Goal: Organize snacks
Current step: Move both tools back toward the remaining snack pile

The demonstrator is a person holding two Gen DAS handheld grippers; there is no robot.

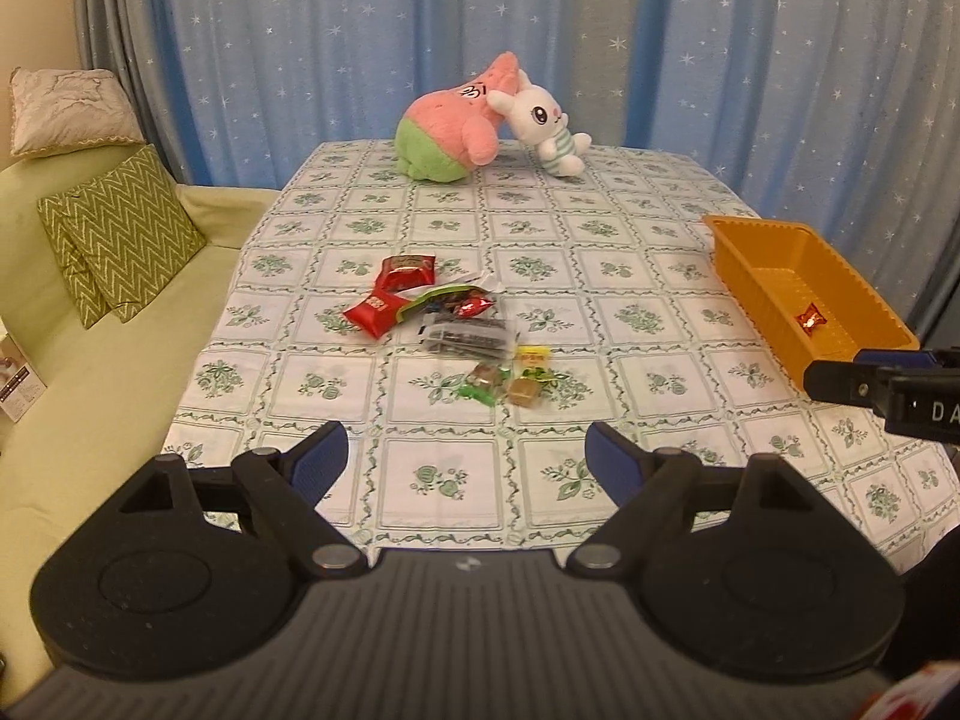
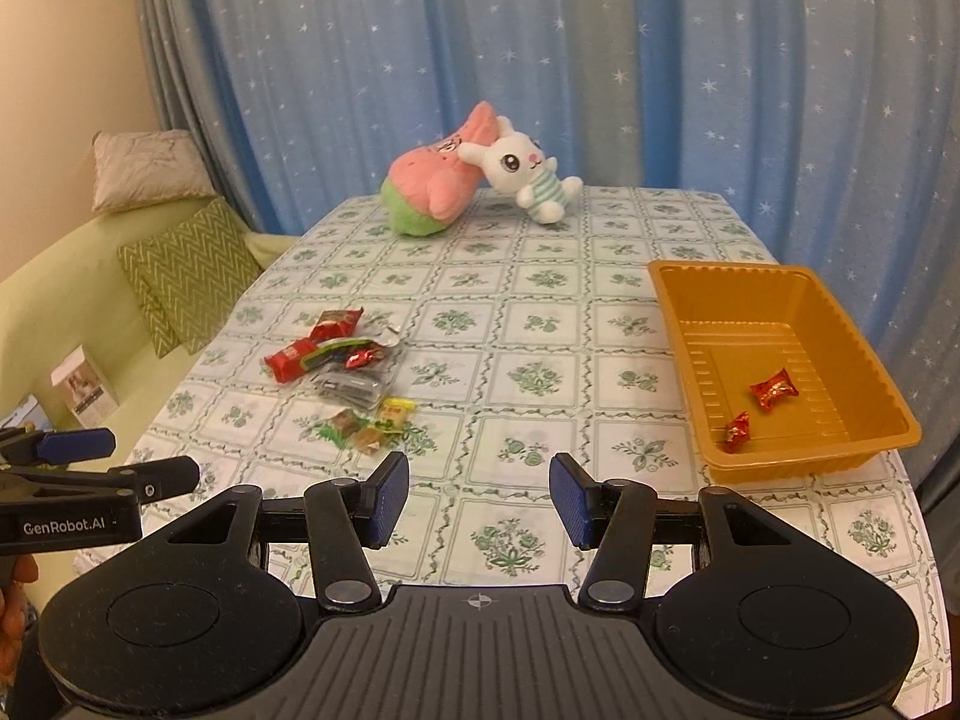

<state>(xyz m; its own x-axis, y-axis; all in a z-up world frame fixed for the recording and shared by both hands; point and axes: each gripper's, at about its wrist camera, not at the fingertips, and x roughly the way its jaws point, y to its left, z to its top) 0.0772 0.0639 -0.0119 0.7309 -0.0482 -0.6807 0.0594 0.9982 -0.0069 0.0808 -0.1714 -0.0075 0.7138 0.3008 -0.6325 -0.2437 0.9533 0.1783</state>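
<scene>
Both grippers hover empty near the tabletop's front edge: left gripper (image 1: 467, 461) gaping wide, right gripper (image 2: 480, 497) half open. Snack pile (image 1: 447, 324) sits mid-table; orange tray (image 2: 774, 360) by the right edge. Crinkly, overlapping wrappers could slip or drag neighbours along.

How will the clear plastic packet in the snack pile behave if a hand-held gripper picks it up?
The clear plastic packet looks thin and glossy, so it is probably light, floppy and a little slippery. It touches the green-edged packet, so that one may shift too.
</scene>
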